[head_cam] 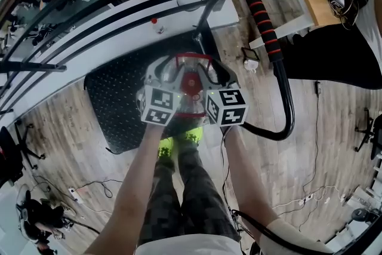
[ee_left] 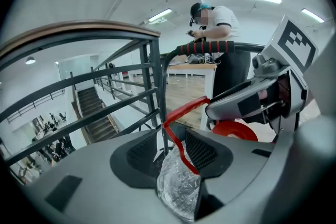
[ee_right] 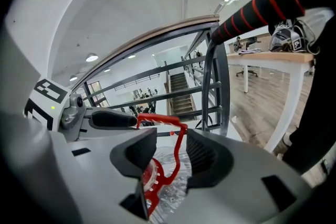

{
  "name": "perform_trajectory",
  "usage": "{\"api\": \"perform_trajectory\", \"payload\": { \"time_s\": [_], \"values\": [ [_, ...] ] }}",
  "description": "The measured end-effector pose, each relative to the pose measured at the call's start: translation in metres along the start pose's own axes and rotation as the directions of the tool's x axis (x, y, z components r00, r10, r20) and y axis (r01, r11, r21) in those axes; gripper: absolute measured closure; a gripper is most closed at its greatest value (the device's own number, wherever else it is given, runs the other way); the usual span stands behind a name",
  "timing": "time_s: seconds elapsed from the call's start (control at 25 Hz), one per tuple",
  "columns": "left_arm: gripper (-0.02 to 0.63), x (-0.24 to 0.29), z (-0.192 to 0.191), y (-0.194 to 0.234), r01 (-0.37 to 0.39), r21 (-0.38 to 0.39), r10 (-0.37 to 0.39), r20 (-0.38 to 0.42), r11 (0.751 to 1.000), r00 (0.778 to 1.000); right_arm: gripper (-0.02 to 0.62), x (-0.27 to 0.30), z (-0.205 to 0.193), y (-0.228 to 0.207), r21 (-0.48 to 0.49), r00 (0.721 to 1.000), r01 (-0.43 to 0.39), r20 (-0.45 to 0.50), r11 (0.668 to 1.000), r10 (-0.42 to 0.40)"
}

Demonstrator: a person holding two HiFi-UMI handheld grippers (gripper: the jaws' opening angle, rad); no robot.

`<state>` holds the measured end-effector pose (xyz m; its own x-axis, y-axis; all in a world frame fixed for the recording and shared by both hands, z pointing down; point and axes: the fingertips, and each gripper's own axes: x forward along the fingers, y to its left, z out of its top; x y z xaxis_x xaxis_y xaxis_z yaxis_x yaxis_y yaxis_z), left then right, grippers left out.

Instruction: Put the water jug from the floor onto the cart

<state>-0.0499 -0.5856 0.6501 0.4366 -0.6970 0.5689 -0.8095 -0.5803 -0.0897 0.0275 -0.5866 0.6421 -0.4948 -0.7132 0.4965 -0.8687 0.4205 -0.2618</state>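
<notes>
Forearms (head_cam: pixel 134 188) reach forward side by side and slant downward, so the two black-and-white marker cubes (head_cam: pixel 158 106) sit close together, just above the clear plastic water jug with red cap (head_cam: pixel 190 79). The jug stands on the black diamond-plate deck of the cart (head_cam: pixel 119 104), near its black push bar with red stripes (head_cam: pixel 265 24). I see the left gripper (ee_left: pixel 172 150) released, its pads apart, with the thin red handle (ee_left: pixel 181 113) running between them. The right gripper (ee_right: pixel 170 152) is released too, the same handle between its pads and not pinched.
</notes>
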Motion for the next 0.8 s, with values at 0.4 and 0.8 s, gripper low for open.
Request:
{"api": "perform_trajectory", "payload": {
  "time_s": [0.4, 0.8],
  "values": [
    [0.46, -0.013, 0.01, 0.007, -0.021, -0.001, 0.021, 0.02, 1.0, 1.0, 0.423, -0.014, 0.005, -0.008, -0.005, 0.999, 0.051, 0.011, 0.999, -0.051],
    [0.462, -0.056, 0.077, 0.003, -0.019, 0.009, 0.017, 0.138, 1.0, 0.99, 0.423, -0.054, 0.06, 0.018, -0.047, 0.992, 0.045, 0.123, 0.998, -0.039]
  ]
}}
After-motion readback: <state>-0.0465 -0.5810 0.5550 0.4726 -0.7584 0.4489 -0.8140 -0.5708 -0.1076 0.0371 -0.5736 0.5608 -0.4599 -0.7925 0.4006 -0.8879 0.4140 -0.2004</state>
